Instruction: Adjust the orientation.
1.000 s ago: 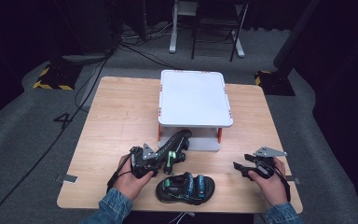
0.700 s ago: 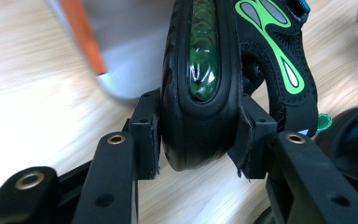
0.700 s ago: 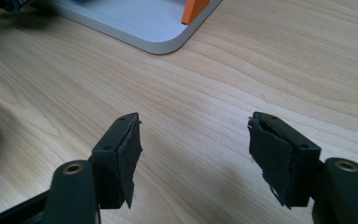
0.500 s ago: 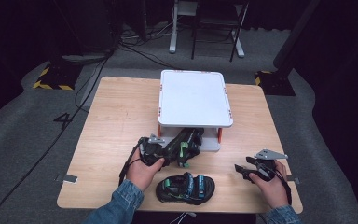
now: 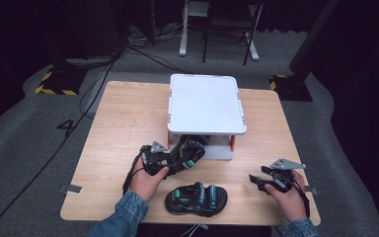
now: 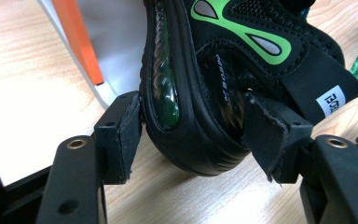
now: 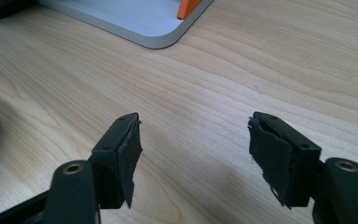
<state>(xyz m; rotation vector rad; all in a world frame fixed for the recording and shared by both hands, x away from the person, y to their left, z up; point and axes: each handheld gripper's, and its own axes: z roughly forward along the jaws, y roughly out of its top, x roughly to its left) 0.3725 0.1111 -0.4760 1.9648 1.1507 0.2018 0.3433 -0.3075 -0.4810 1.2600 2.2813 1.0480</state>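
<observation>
Grey carpet surrounds the wooden table [image 5: 123,123], dark room beyond.

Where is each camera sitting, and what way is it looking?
High view: above the person's side, looking forward and down on the wooden table; forearms, both hands, left gripper and right gripper show.
Left gripper view: on the left gripper, looking along its jaws, which have just been opening, at the sandal between them, heel on the table.
Right gripper view: on the right gripper, looking along open jaws at bare table toward the white shelf.
Shared: the shelf with its orange post and the wooden tabletop.
</observation>
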